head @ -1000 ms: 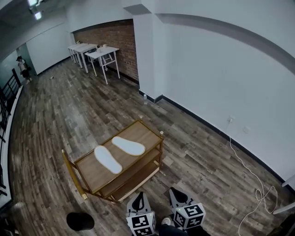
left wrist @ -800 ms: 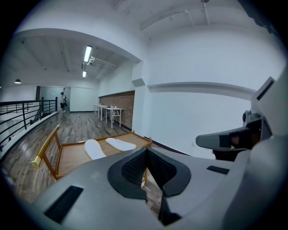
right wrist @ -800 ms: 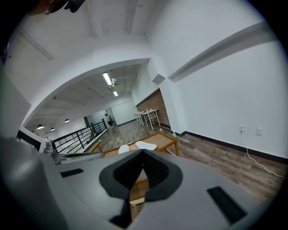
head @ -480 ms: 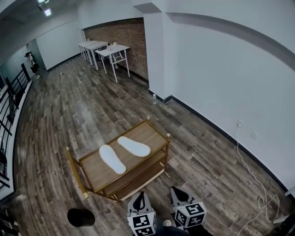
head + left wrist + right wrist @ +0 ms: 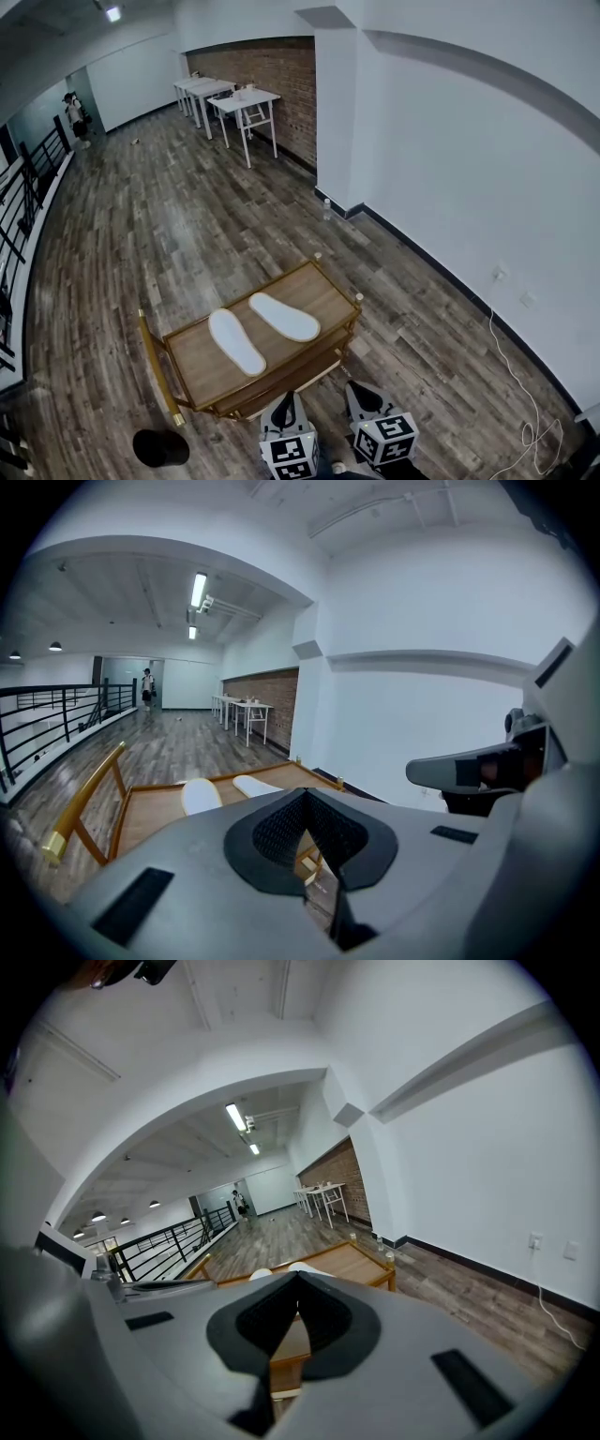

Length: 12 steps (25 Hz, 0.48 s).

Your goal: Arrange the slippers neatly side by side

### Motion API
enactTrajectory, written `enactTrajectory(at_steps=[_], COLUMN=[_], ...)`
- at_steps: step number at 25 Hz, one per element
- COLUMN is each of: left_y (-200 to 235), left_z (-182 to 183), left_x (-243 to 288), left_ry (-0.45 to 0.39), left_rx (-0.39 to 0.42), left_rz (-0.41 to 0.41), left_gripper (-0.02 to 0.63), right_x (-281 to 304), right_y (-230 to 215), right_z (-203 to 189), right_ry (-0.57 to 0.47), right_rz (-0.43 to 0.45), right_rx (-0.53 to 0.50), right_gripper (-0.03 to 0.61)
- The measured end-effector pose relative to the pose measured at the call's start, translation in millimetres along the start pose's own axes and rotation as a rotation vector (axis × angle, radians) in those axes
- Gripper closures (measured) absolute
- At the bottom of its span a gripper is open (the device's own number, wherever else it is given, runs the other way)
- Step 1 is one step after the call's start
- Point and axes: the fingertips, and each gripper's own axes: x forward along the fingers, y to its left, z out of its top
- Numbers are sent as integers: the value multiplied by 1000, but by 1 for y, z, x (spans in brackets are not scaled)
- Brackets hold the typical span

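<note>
In the lower middle of the head view, two white slippers lie flat on a wooden surface (image 5: pixel 202 361). The left slipper (image 5: pixel 236 341) and the right slipper (image 5: pixel 284 317) both slant from upper left to lower right. They do not touch: they are close at their upper-left ends and spread apart toward the lower right. The right one lies nearer the far rim, the left one nearer the middle of the top.

Neither slipper is at the fingers. Both grippers hang at the bottom edge of the frame, below the near rim and clear of it. The left gripper (image 5: pixel 284 405) points up toward the near rim, with the left slipper well above its tip. The right gripper (image 5: pixel 361 394) sits just to its right, past the lower-right corner of the surface.

In the left gripper view the dark fingers (image 5: pixel 277 832) are closed together with nothing between them. Both slippers show beyond them, at the middle left of the frame. In the right gripper view the fingers (image 5: pixel 323 1321) are likewise pressed together and empty, and the slippers peek just over their tips.

A lower shelf (image 5: pixel 281 370) shows under the top. A black round object (image 5: pixel 161 447) stands on the plank floor (image 5: pixel 169 225) at the lower left. White tables (image 5: pixel 246 98) stand by a brick wall (image 5: pixel 277 80) at the top, and a black railing (image 5: pixel 23 187) runs down the left edge.
</note>
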Motion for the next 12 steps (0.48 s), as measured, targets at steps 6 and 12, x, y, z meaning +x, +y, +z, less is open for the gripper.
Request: enactTrajectory(at_steps=[6, 12], left_y=[34, 77], left_z=[17, 34], left_x=[41, 68], left_ry=[-2, -15], left_rx=[-25, -57], left_rz=[30, 77], left_gripper=[612, 612], right_x=[53, 104], right_y=[3, 18], right_z=[22, 40], right_ry=[18, 37], right_rz=[25, 61], right_rx=[-26, -57], right_gripper=[580, 580])
